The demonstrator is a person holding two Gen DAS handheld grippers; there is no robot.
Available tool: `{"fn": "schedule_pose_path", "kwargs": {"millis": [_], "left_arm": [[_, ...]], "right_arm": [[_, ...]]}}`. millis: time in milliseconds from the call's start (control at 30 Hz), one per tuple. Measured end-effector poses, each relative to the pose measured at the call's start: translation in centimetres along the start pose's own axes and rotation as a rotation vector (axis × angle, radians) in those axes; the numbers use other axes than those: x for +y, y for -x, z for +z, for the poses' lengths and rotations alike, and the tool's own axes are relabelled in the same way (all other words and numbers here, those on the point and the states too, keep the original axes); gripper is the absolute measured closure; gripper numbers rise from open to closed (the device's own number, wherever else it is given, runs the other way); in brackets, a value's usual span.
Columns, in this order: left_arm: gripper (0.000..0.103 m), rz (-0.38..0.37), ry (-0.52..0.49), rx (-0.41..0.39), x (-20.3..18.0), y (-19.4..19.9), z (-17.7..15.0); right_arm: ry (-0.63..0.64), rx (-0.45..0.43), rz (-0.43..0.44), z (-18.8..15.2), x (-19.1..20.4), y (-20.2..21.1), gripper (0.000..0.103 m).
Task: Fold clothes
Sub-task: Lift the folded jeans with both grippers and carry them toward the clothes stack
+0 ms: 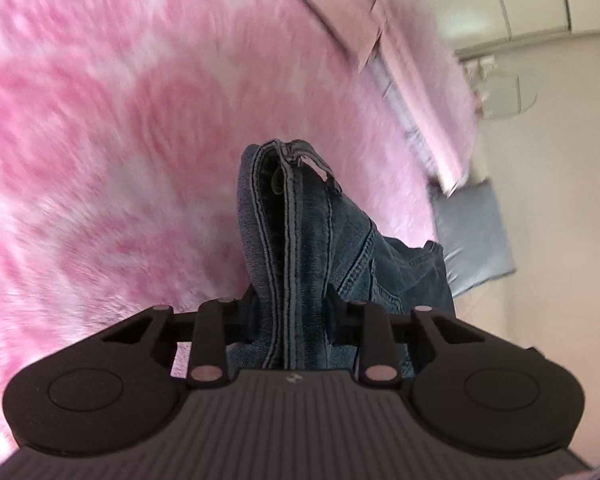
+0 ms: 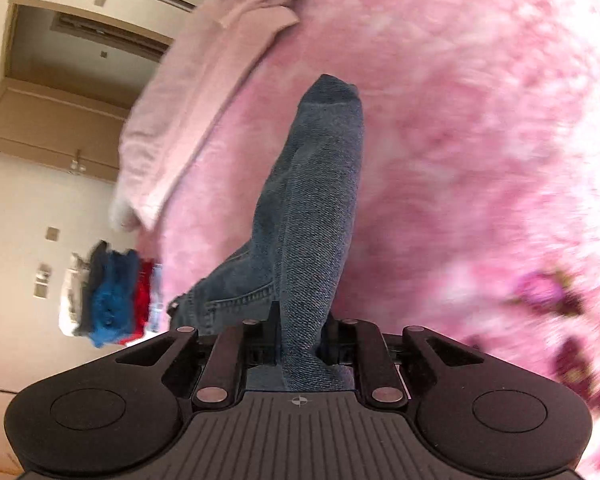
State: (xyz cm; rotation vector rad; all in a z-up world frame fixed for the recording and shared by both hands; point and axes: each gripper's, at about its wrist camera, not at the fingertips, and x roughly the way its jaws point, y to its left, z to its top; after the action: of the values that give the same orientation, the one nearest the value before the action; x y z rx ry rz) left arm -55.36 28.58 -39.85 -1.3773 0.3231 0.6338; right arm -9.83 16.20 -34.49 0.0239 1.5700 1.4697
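A fluffy pink blanket [image 1: 100, 128] covers the bed. On it, at the far edge, lies a pale pink folded garment [image 2: 188, 104]. A stack of folded clothes [image 2: 112, 296], white, blue and red, sits at its left edge.

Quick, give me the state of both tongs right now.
Left tongs: shut on the jeans, clamping a stitched, seamed edge.
Right tongs: shut on the jeans, clamping a plain denim fold.
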Motion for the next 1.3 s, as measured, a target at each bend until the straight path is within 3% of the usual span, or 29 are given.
{"fn": "schedule_pose_path", "kwargs": {"millis": [167,300,433,533,667,767,900,1000,1133,1300], "left_arm": [[0.078,0.004,-0.003,-0.121,-0.4,10.3,2.1],[0.078,0.036,-0.003,-0.227,1.3,21.4,5.1],[0.078,0.059,-0.064,-0.309,3.8,34.2,10.9],[0.078,0.065,-0.118,-0.349,5.8,43.2,16.8],[0.078,0.049,-0.170,-0.364,7.8,51.7,25.5],[0.078,0.028,-0.176,-0.369,9.1,55.3,32.0],[0.078,-0.018,-0.154,-0.380,10.2,57.1,39.4],[0.078,-0.035,-0.154,-0.389,11.2,57.8,43.0],[0.078,-0.048,-0.134,-0.375,13.5,57.8,45.9],[0.078,-0.046,-0.072,-0.305,17.5,55.4,47.6]], "right_arm": [[0.036,0.031,0.096,-0.8,7.8,-1.8,0.088],[0.058,0.077,0.212,-2.7,16.0,-6.8,0.088],[0.067,0.102,0.316,-5.6,26.1,-13.6,0.088],[0.051,0.072,0.364,-8.1,34.2,-18.7,0.088],[0.029,0.033,0.424,-11.0,45.0,-25.5,0.088],[0.028,0.008,0.411,-10.1,51.8,-29.6,0.088],[0.033,-0.035,0.376,-7.7,58.9,-33.9,0.088],[0.033,-0.056,0.361,-5.5,62.5,-37.1,0.088],[-0.016,-0.043,0.354,-3.3,63.7,-41.1,0.088],[-0.082,-0.010,0.297,-3.1,60.9,-43.7,0.088]]}}
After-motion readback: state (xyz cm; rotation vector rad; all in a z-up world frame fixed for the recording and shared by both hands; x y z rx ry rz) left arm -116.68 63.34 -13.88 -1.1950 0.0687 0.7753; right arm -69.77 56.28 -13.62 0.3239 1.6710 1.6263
